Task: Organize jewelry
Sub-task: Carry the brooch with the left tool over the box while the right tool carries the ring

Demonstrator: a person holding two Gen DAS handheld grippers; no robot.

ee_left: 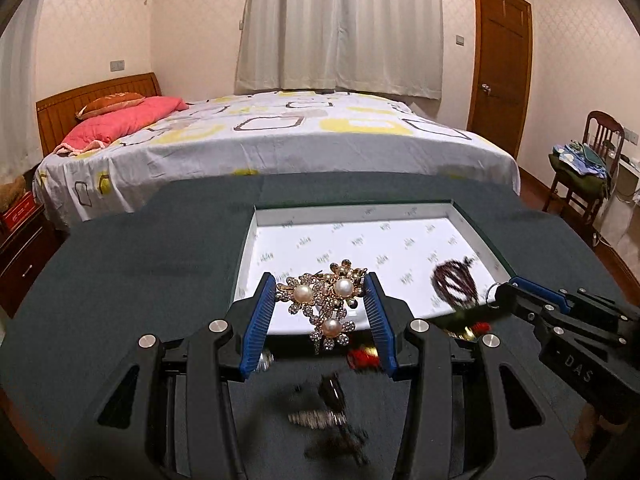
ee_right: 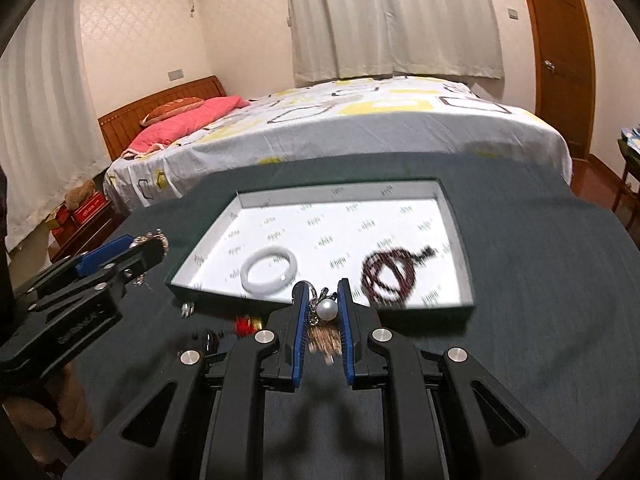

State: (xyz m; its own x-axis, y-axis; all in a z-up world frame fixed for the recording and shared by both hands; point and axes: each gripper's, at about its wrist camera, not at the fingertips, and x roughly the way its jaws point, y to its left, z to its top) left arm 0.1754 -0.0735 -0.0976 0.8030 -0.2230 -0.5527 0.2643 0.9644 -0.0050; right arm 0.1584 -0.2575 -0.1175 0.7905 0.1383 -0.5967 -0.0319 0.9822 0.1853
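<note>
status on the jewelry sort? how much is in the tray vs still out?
Done: white bangle and dark bead necklace lie in the tray. In hand: left gripper holds a cluster of pearl brooches; right gripper holds a pearl piece. Left: red-gold item and small dark, blurred pieces on the cloth.

Bed [ee_left: 280, 136] with patterned sheet, pale curtains [ee_left: 340, 24], wooden door [ee_left: 500, 64], chair [ee_left: 592, 160] at right

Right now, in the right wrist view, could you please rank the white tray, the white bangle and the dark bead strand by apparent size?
1. White tray, clearly largest.
2. White bangle and dark bead strand: they look about alike, and blur makes ranking them unsure.
</note>
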